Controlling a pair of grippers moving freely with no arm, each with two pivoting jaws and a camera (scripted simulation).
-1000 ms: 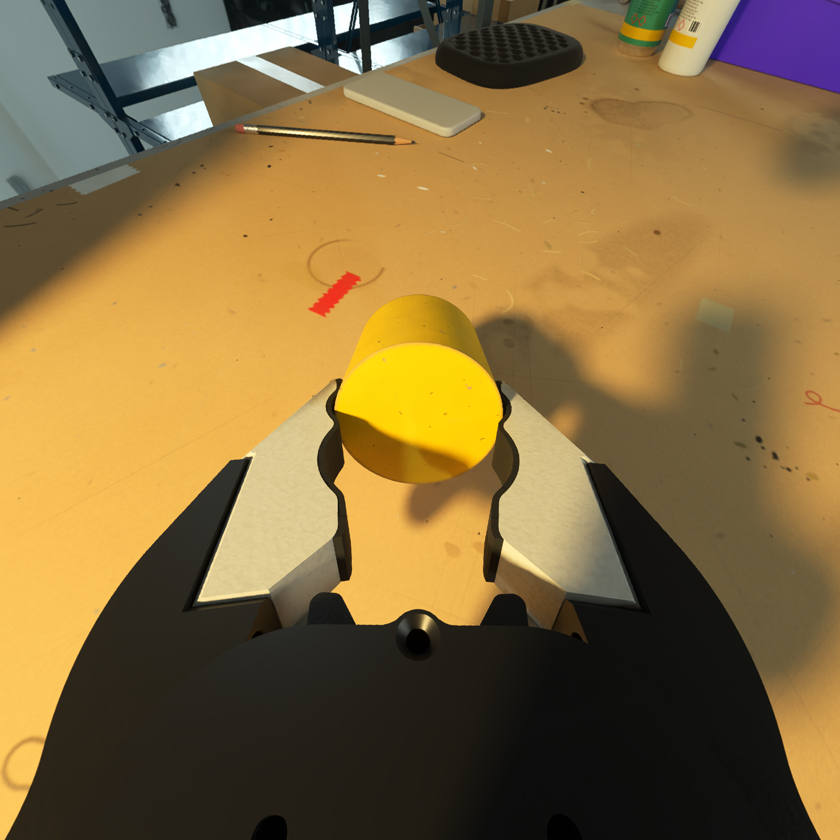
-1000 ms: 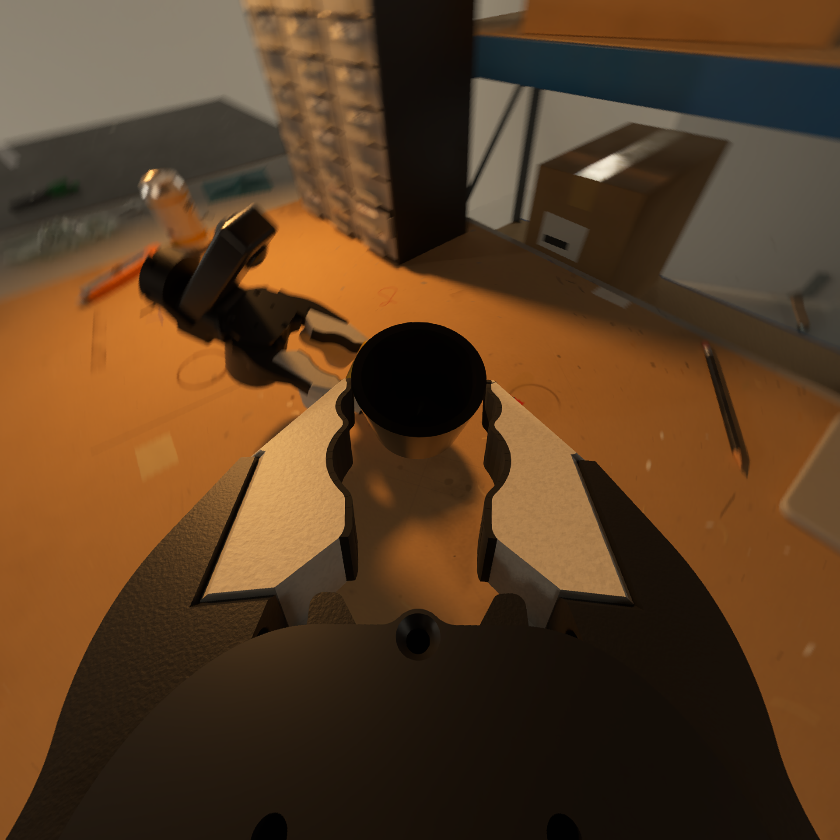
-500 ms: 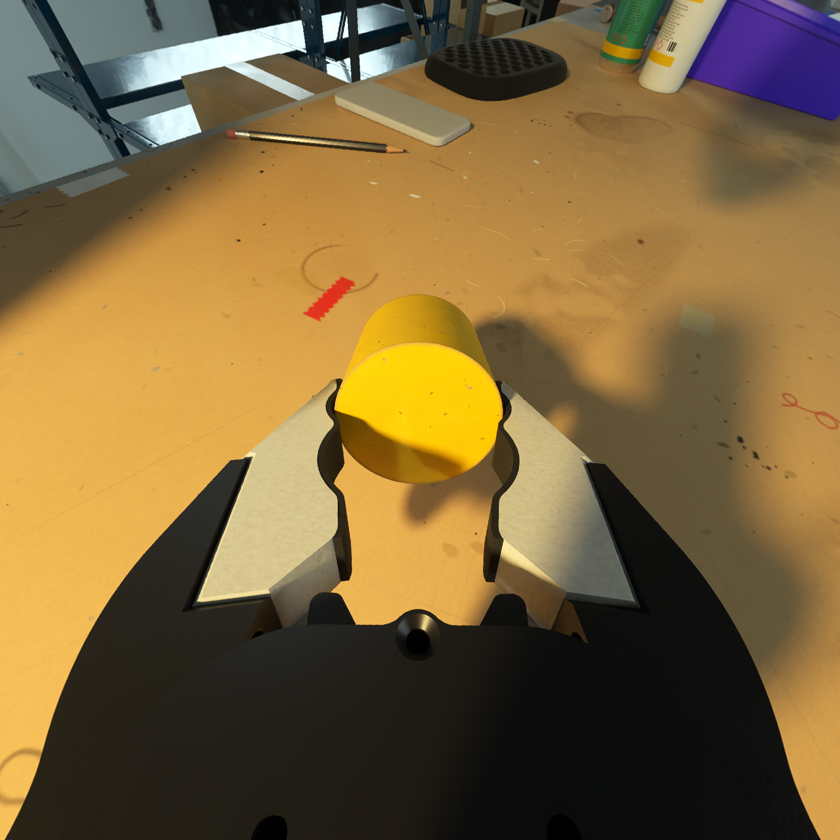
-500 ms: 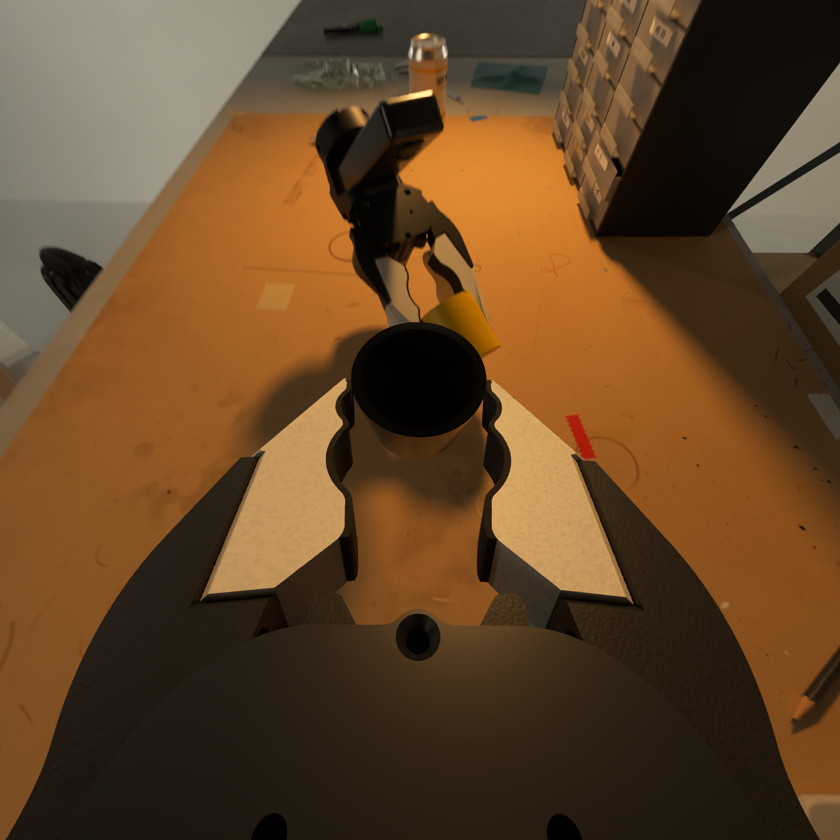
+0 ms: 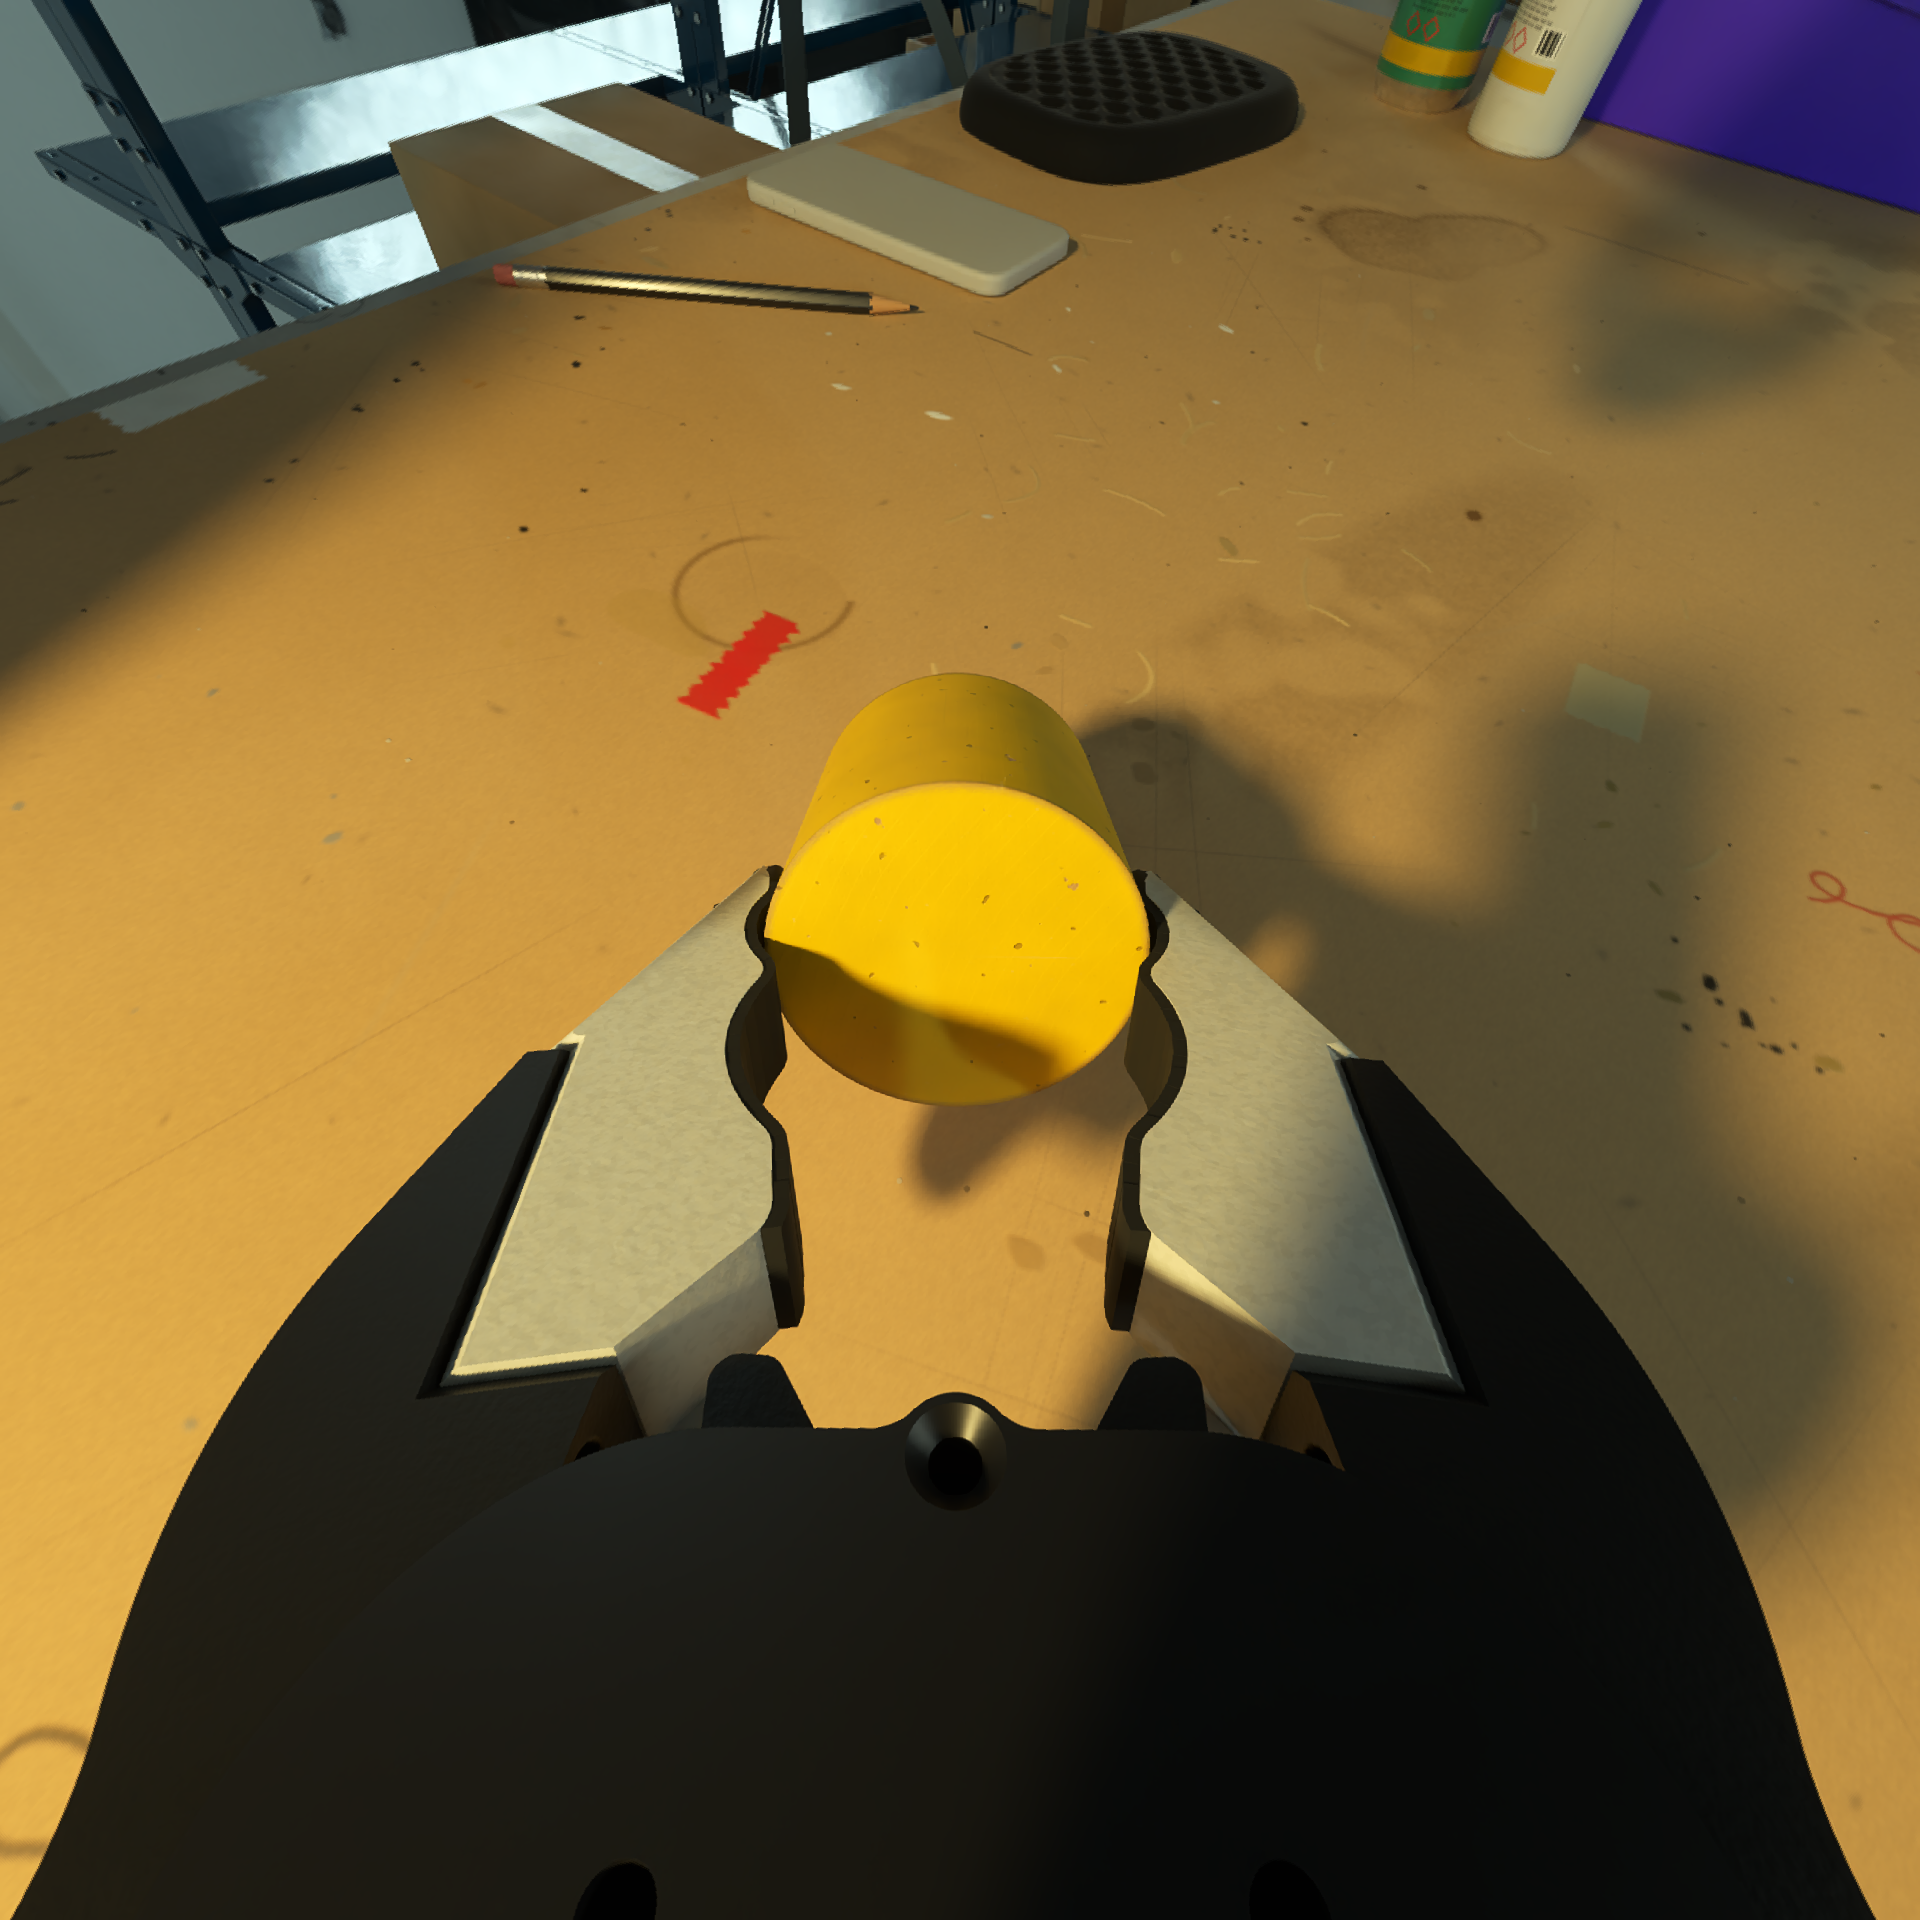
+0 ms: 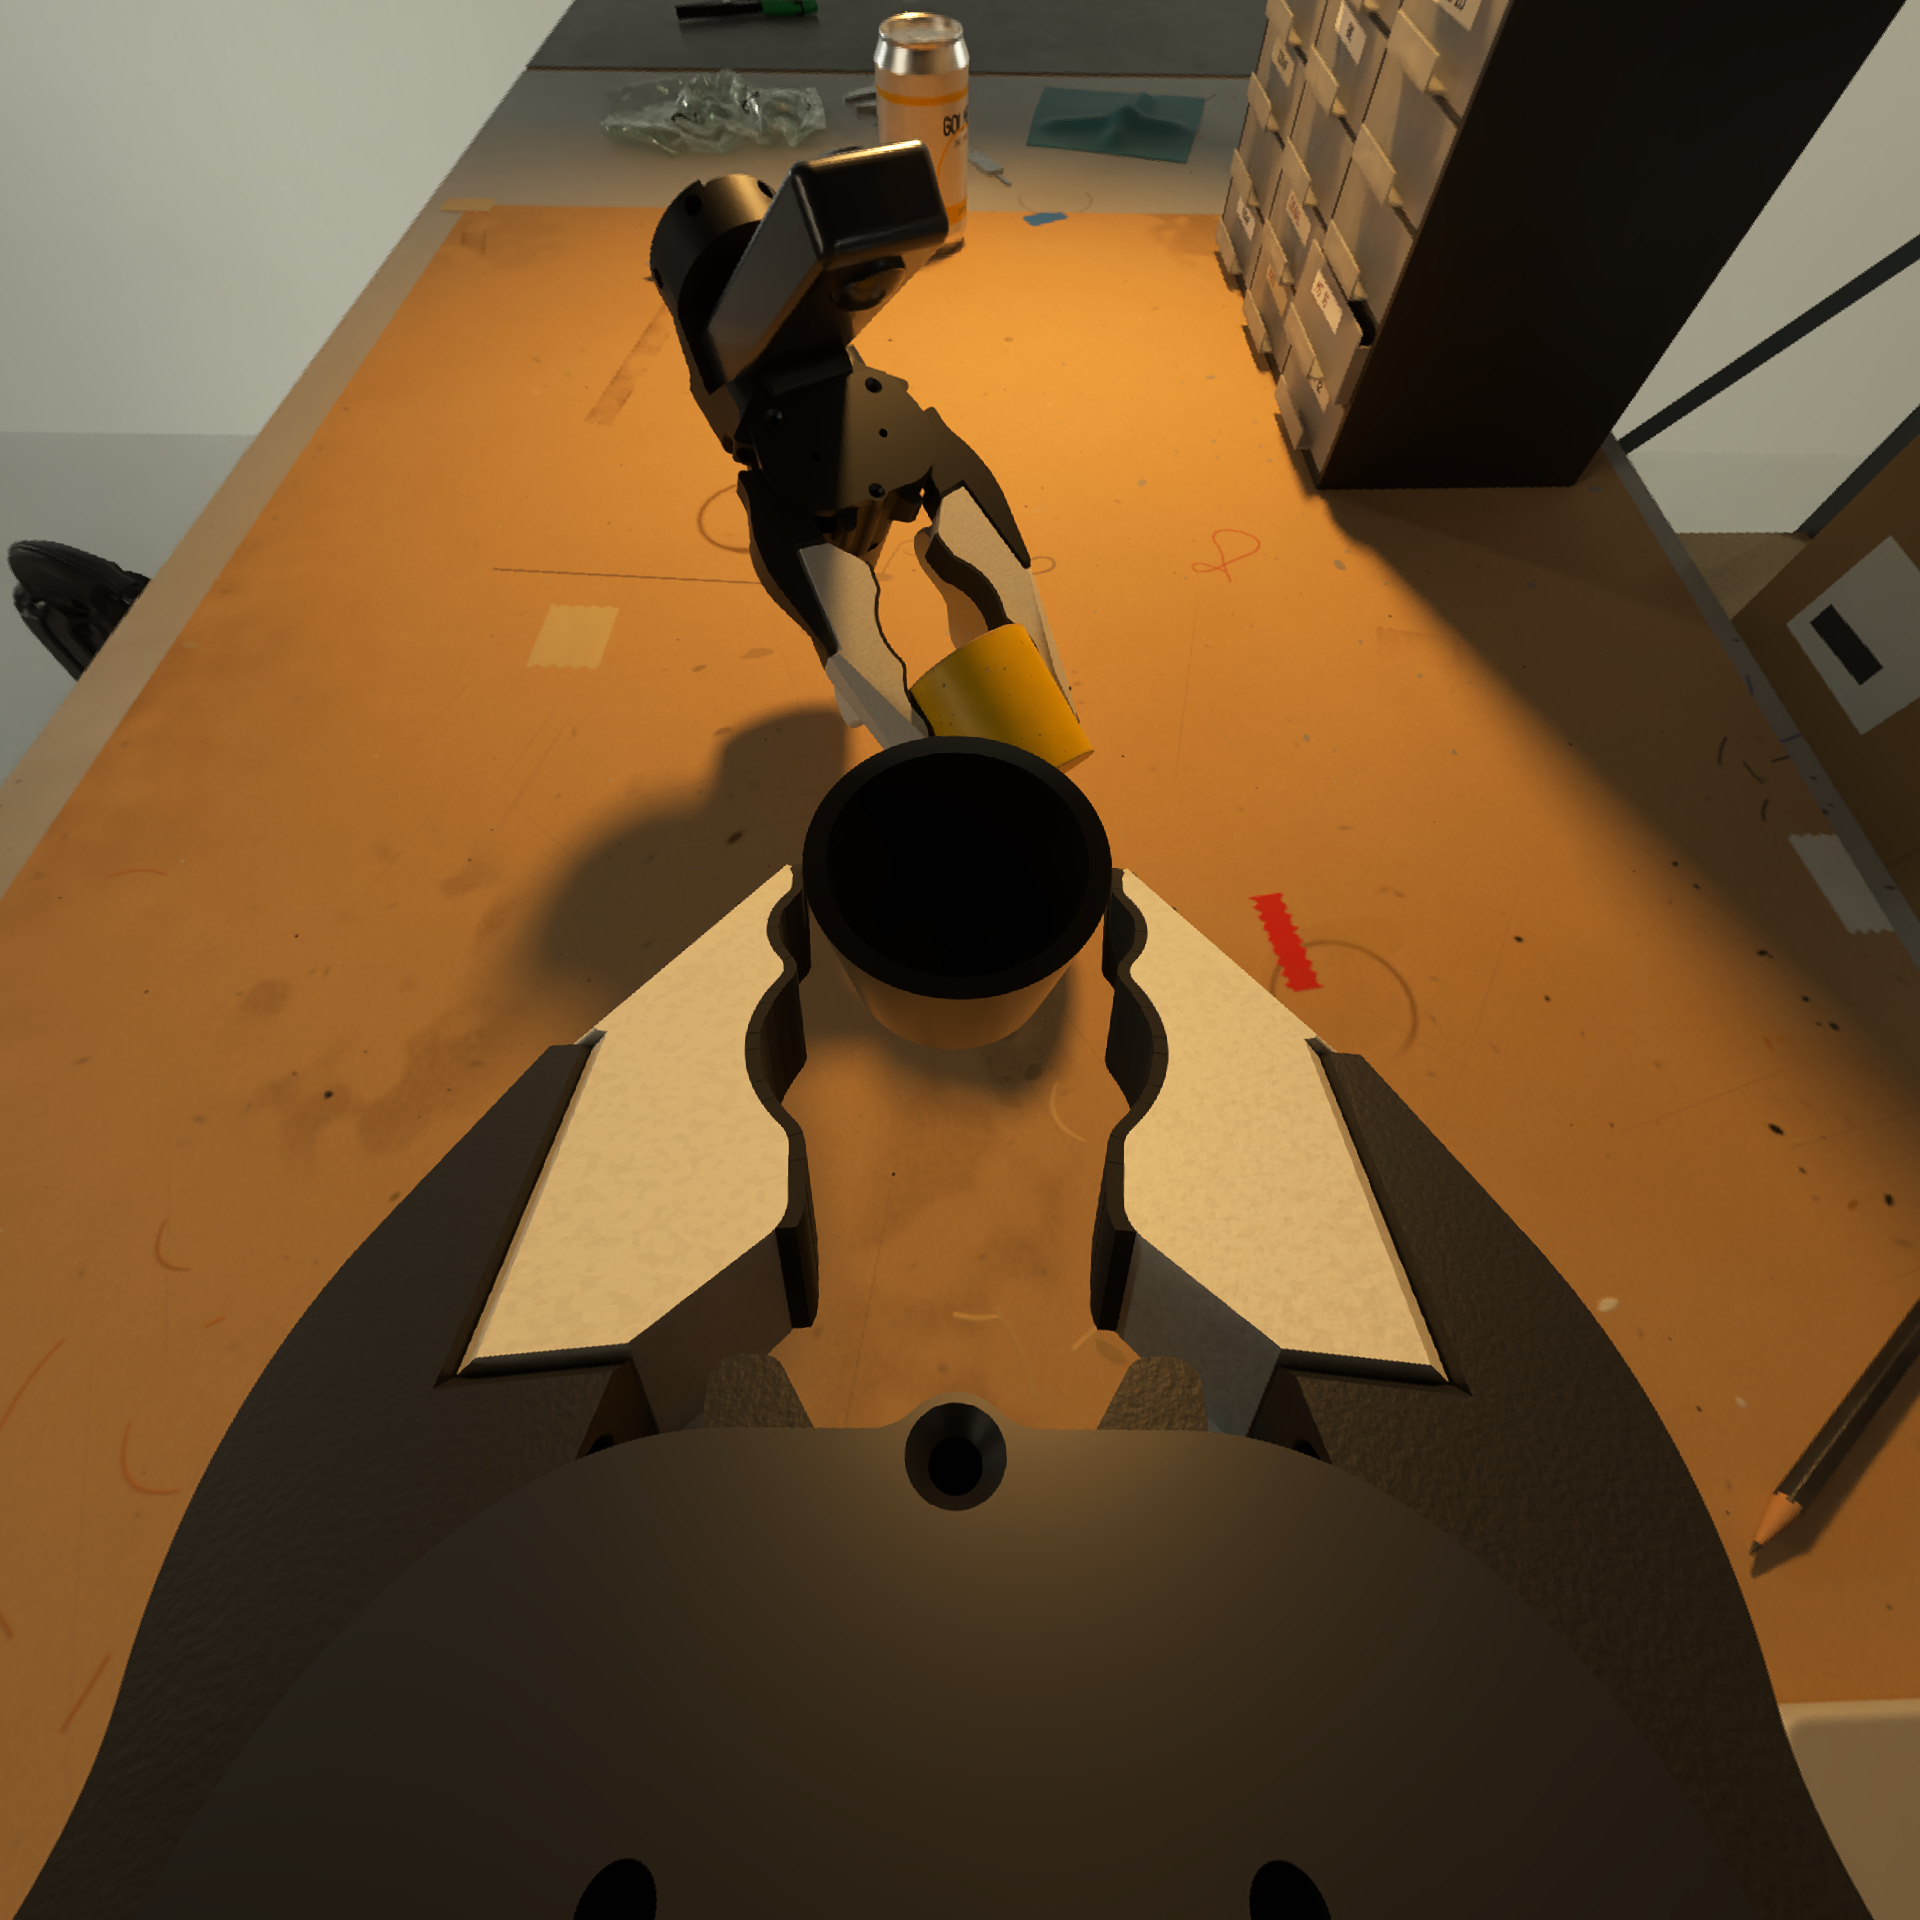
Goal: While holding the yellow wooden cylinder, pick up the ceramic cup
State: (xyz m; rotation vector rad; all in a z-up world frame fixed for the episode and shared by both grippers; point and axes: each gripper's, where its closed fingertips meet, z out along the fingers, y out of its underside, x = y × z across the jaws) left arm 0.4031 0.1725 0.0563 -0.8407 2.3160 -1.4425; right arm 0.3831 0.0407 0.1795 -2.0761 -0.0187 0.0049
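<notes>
My left gripper [image 5: 956,883] is shut on the yellow wooden cylinder [image 5: 956,935] and holds it on its side above the table, with its shadow below. My right gripper [image 6: 954,883] is shut on the ceramic cup [image 6: 954,1003], which is tan outside and dark inside. The cup's mouth faces the camera, and the cup seems to be just off the table. In the right wrist view the left gripper [image 6: 977,707] shows just beyond the cup with the cylinder [image 6: 997,686] between its fingertips.
The left wrist view shows a pencil [image 5: 707,291], a beige flat block [image 5: 914,223], a black perforated pad [image 5: 1127,104], two bottles [image 5: 1538,73] and a red tape mark [image 5: 740,665]. The right wrist view shows a drinks can [image 6: 922,104], a drawer cabinet [image 6: 1455,229] and a cardboard box [image 6: 1849,644].
The right gripper has swung round with the cup, from facing the drawer cabinet to looking down the table at the left gripper. The left gripper has barely shifted and keeps the cylinder.
</notes>
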